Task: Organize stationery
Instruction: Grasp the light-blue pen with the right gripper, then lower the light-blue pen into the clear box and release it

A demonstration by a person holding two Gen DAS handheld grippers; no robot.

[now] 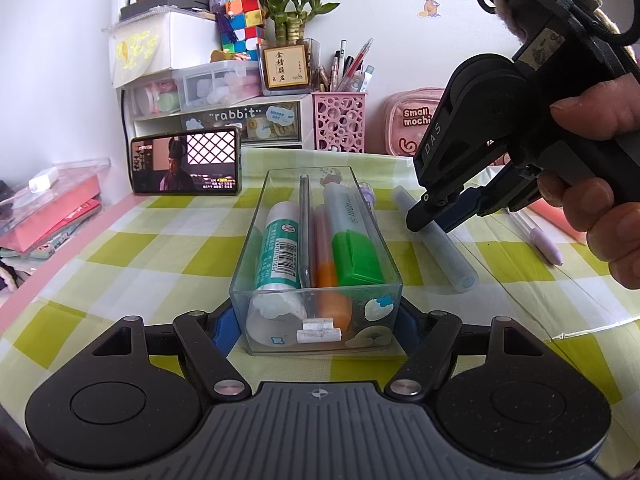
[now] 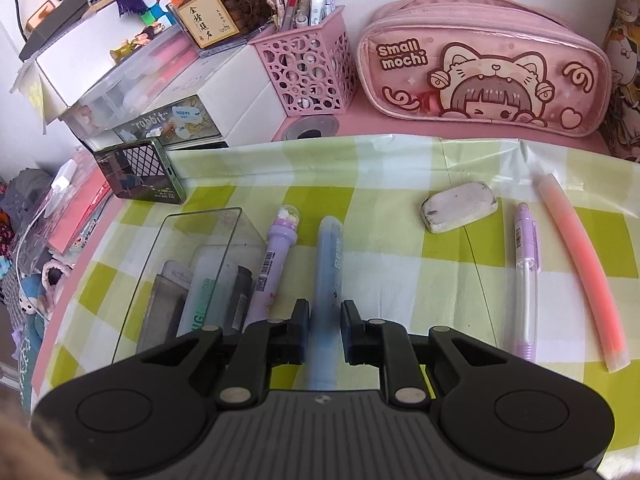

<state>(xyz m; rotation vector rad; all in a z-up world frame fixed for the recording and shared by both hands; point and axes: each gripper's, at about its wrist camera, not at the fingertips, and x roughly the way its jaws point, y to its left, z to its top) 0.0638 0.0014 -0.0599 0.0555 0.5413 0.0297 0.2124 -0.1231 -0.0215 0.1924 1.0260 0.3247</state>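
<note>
Left claw (image 1: 318, 330) clamps the near end of a clear box (image 1: 316, 256), its blue pads pressed against both side walls. Inside the box lie a glue stick (image 1: 278, 256), an orange marker (image 1: 330, 280) and a green highlighter (image 1: 354, 248). Just right of the box a purple pen (image 2: 276, 256) lies on the checked cloth (image 2: 400, 272), then a blue pen (image 2: 328, 264). Right claw (image 2: 325, 334), held in a hand (image 1: 600, 200), straddles that blue pen, jaws narrow, small gaps showing at both pads. Further right lie an eraser (image 2: 458, 207), a lilac pen (image 2: 526, 276) and a pink tube (image 2: 580, 268).
</note>
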